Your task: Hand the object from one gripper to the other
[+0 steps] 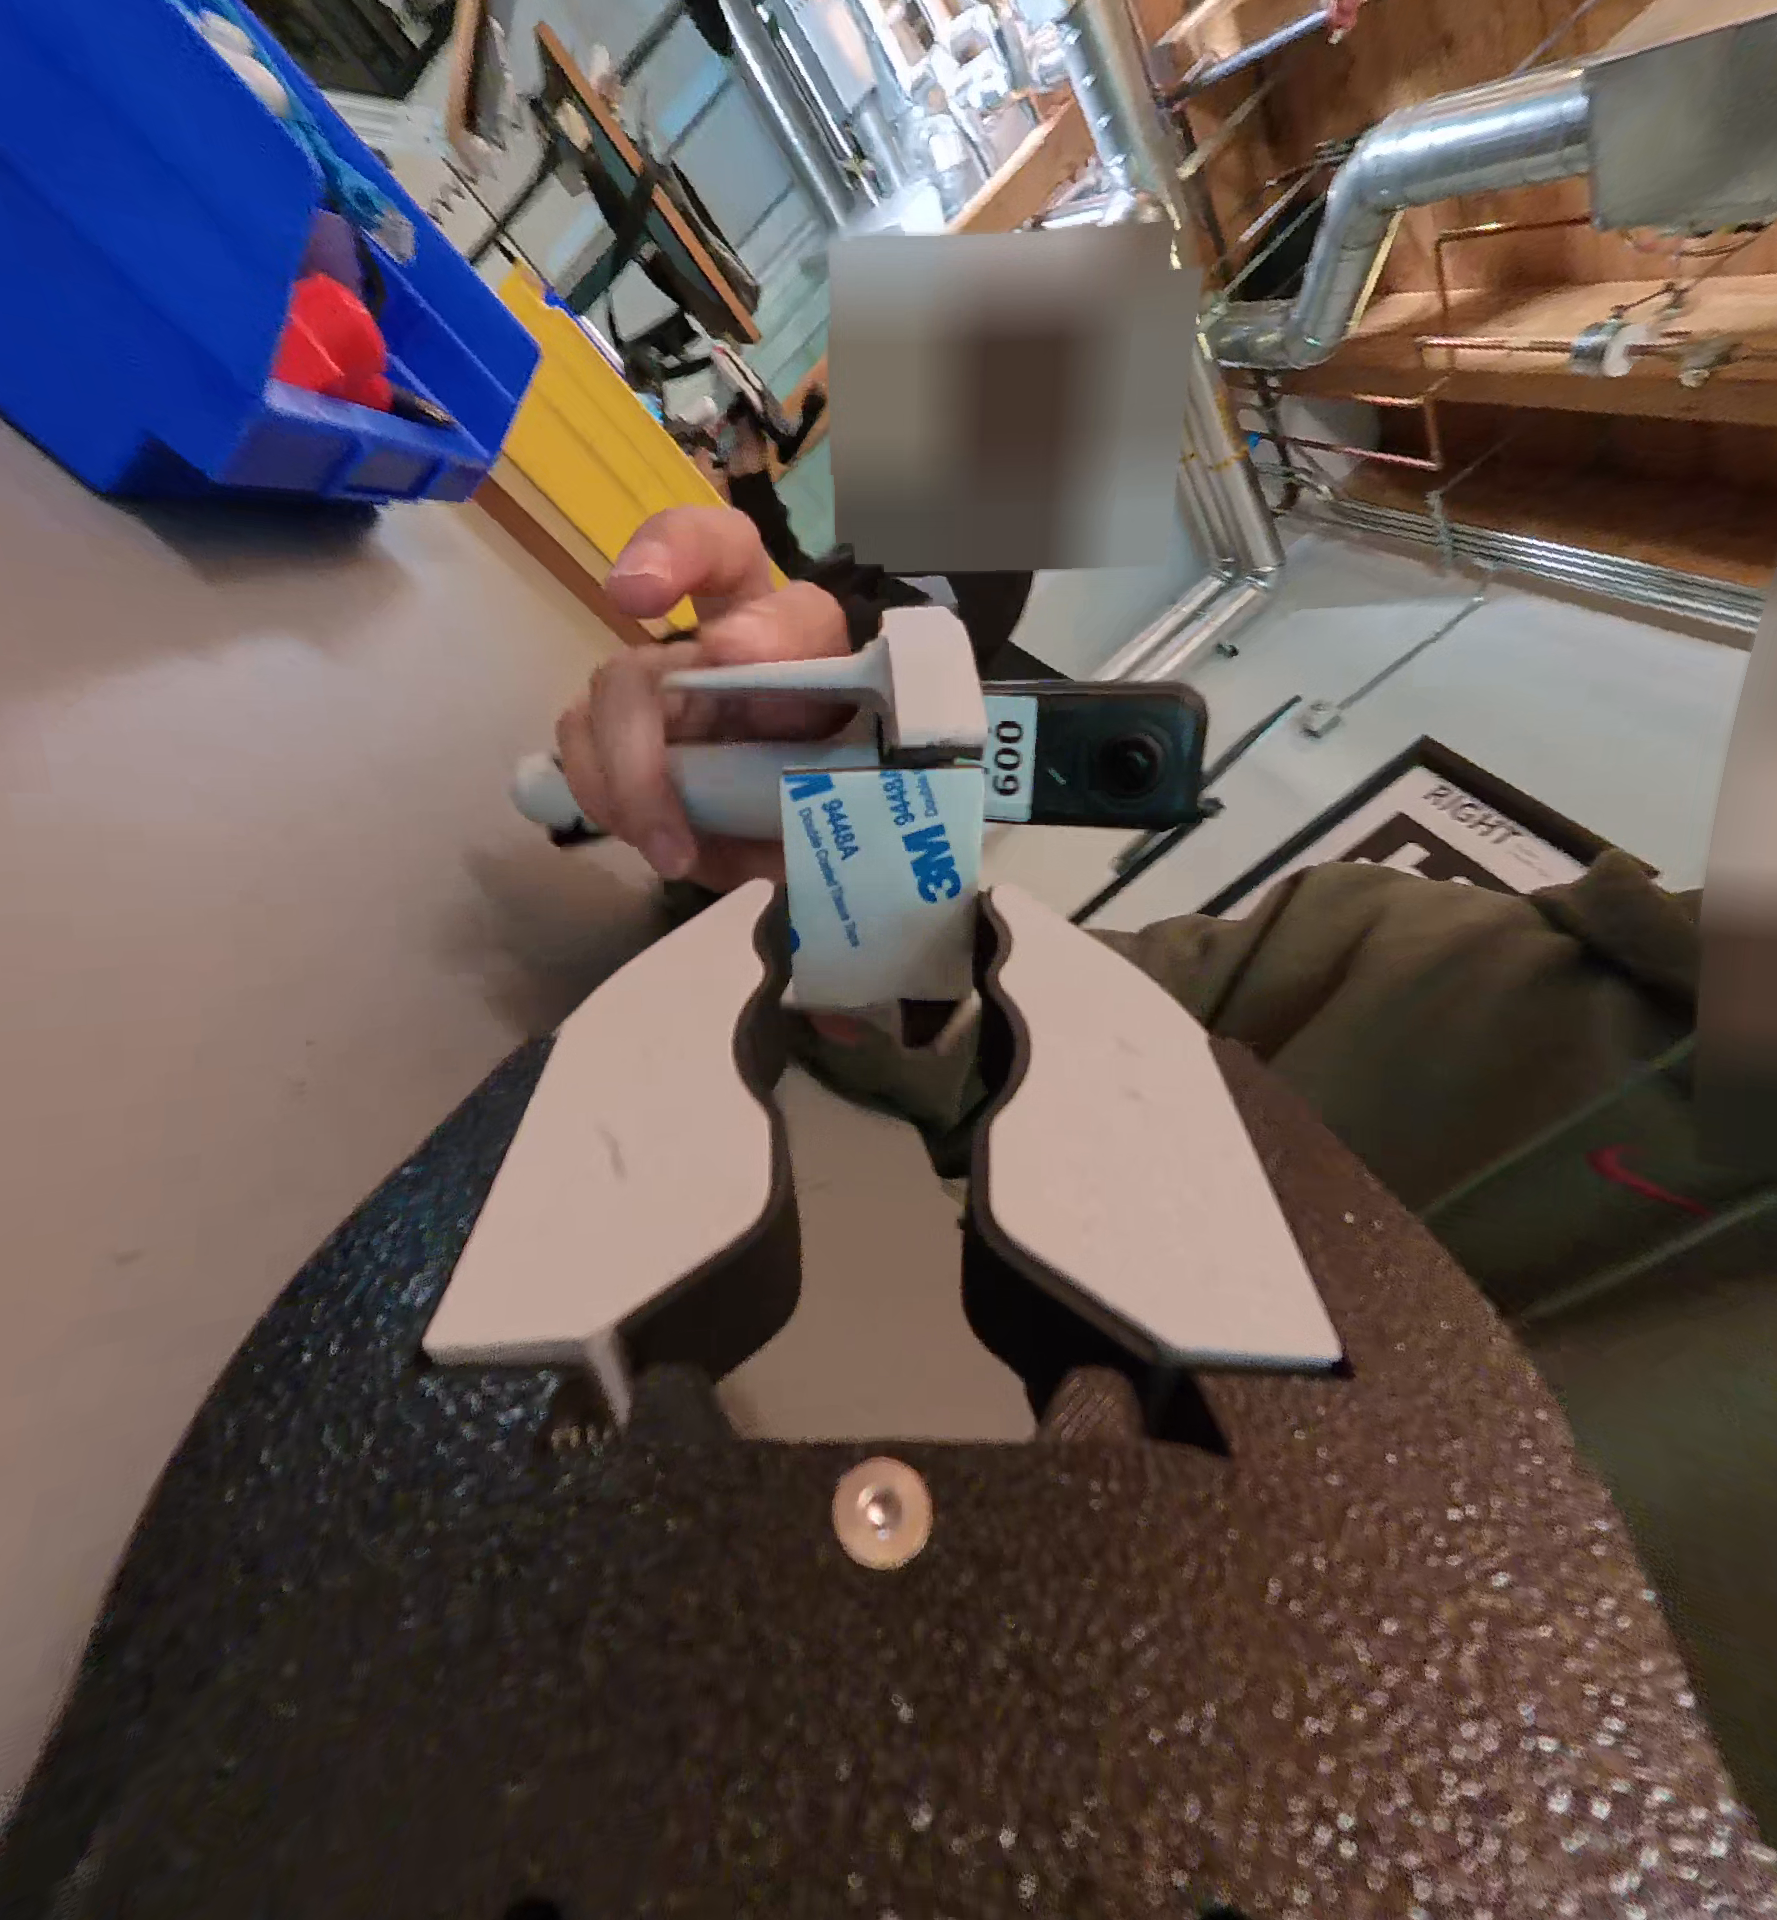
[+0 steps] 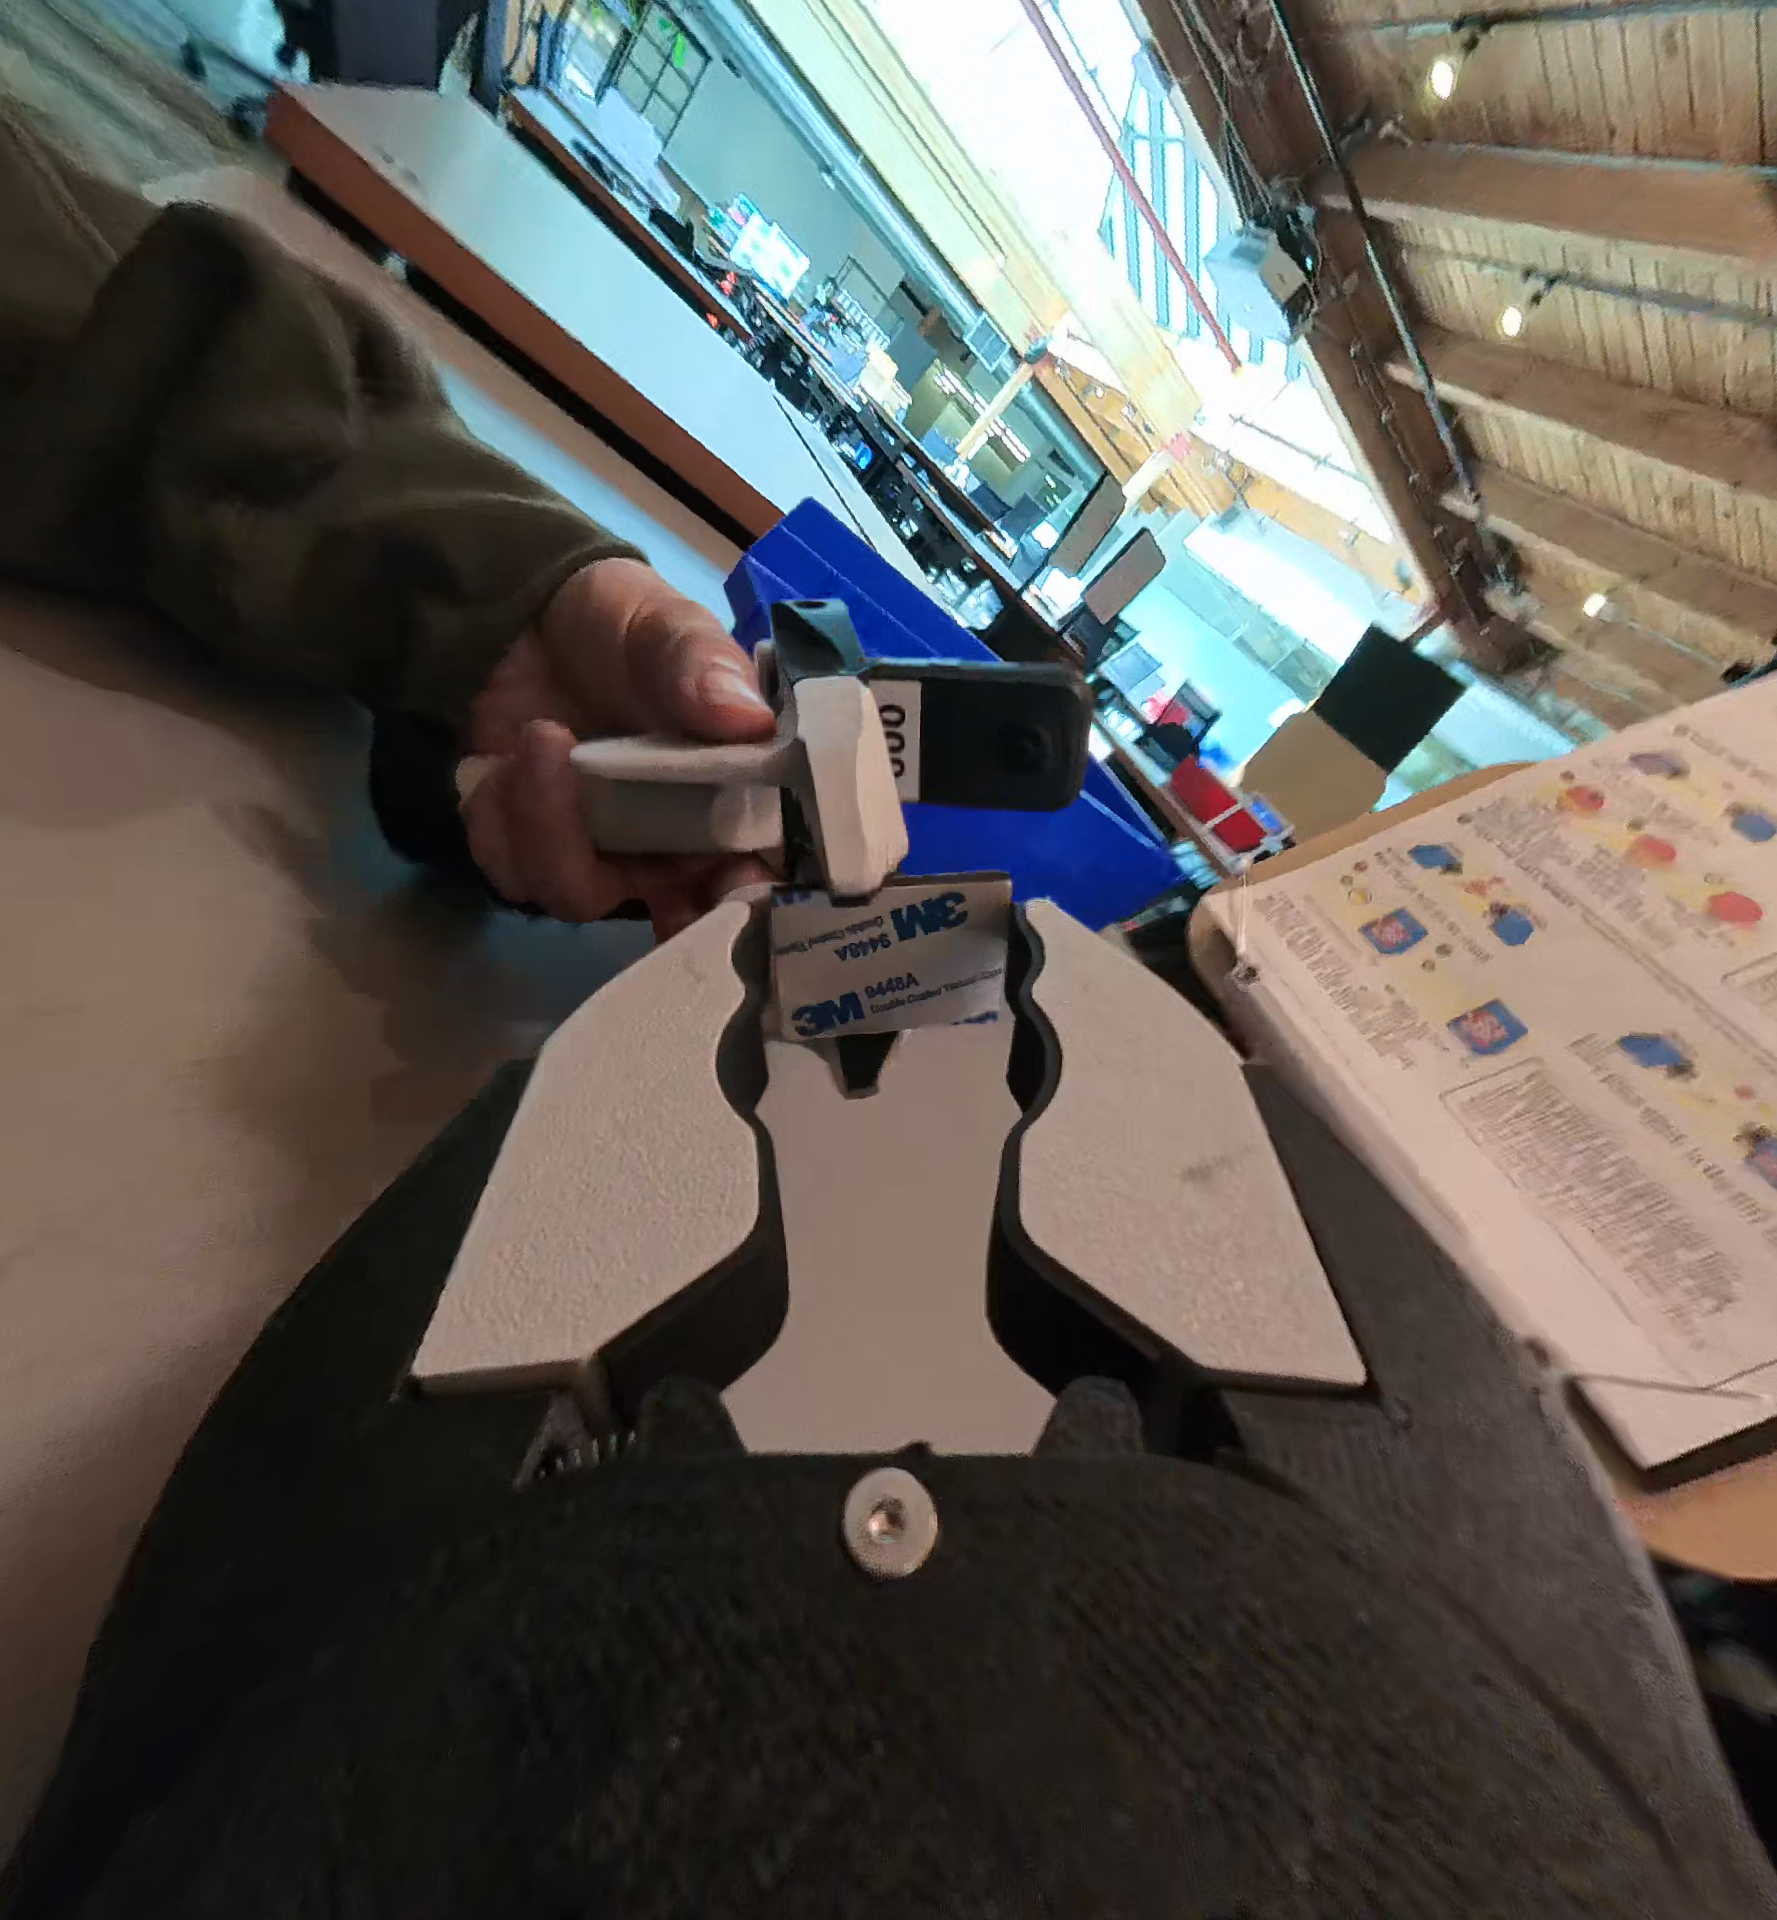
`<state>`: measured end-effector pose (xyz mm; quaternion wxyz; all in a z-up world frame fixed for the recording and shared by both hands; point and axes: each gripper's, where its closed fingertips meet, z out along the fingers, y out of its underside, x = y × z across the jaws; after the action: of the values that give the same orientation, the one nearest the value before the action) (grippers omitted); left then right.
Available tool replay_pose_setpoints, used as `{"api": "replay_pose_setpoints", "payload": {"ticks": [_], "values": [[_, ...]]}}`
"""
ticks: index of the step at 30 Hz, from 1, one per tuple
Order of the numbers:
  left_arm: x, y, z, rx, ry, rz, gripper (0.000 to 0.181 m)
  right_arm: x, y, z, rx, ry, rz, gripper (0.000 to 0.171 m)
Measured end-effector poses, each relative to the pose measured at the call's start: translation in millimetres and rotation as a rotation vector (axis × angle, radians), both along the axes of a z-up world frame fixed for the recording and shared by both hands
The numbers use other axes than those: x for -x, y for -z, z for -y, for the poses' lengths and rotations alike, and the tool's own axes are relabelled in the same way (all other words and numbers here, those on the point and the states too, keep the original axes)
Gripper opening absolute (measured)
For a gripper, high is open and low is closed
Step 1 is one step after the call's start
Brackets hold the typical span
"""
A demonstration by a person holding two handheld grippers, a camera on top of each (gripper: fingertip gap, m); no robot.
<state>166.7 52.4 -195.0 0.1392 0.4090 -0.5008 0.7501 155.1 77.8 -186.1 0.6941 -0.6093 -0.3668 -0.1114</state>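
Note:
The two grippers meet tip to tip in the air, turned a quarter turn to each other. In the left wrist view my left gripper has its jaws narrowed around a finger of the right gripper, faced with white printed tape liner. A small reddish bit shows under that finger; the object is otherwise hidden. In the right wrist view my right gripper has its jaws narrowed the same way around the left gripper's taped finger. A hand holds each far gripper.
A blue bin with red parts and a yellow bin stand on the beige table. A printed instruction sheet lies on a board at the right. An olive sleeve reaches in from the left. Both grippers' tips are close together, under 4 cm apart.

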Motion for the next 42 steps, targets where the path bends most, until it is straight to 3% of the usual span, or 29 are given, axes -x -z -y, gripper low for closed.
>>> {"api": "replay_pose_setpoints", "payload": {"ticks": [1, 3, 7, 11, 15, 19, 22, 24, 29, 31, 34, 37, 39, 42], "values": [[-3.6, 0.8, -5.0, -0.021, -0.043, 0.013, 0.032, -0.4, -0.9, -0.1, 0.032, -0.012, -0.087, 0.058], [-12.1, 3.7, -18.9, -0.125, -0.166, 0.071, 0.033, -5.0, -9.5, -2.2, 0.102, -0.039, -0.326, 0.076], [-16.7, -10.3, -39.6, -0.442, -0.415, 0.398, 0.033, -22.1, -17.6, -6.5, 0.289, -0.123, -0.835, 0.087], [-10.7, -16.7, -32.4, -0.836, -0.489, 0.753, 0.033, -16.7, -15.3, -4.4, 0.549, -0.353, -1.326, 0.078], [-7.7, -10.0, -18.4, -1.016, -0.455, 0.905, 0.033, -3.2, -12.7, -0.6, 0.680, -0.480, -1.459, 0.067], [-8.0, -0.7, -12.6, -1.110, -0.415, 0.944, 0.033, 7.2, -1.4, 0.1, 0.751, -0.455, -1.398, 0.067], [-9.5, 8.5, -10.4, -1.179, -0.384, 0.951, 0.033, 9.6, -1.3, 1.1, 0.761, -0.476, -1.403, 0.054], [-10.0, 10.1, -9.9, -1.191, -0.379, 0.950, 0.033, 7.5, 3.4, 0.1, 0.763, -0.456, -1.383, 0.045], [-13.9, 11.4, -16.4, -1.123, -0.415, 0.816, 0.042, 0.1, 3.0, -0.5, 0.704, -0.422, -1.302, 0.044], [-16.1, 6.9, -23.5, -1.015, -0.448, 0.703, 0.052, -8.8, -0.3, -2.5, 0.601, -0.346, -1.179, 0.043], [-14.8, -6.4, -29.1, -0.687, -0.428, 0.488, 0.067, -25.1, -7.3, -4.2, 0.354, -0.170, -0.850, 0.043], [-16.3, -13.1, -31.9, -0.296, -0.339, 0.213, 0.064, -28.6, -11.8, -1.1, 0.145, -0.042, -0.465, 0.043], [-11.5, -13.5, -22.1, -0.066, -0.190, 0.060, 0.059, -22.5, -14.5, 1.0, 0.036, -0.008, -0.255, 0.043], [-0.5, -11.6, -3.6, 0.082, 0.014, -0.053, 0.043, -11.4, -5.2, 0.5, -0.031, 0.028, 0.012, 0.043]]}}
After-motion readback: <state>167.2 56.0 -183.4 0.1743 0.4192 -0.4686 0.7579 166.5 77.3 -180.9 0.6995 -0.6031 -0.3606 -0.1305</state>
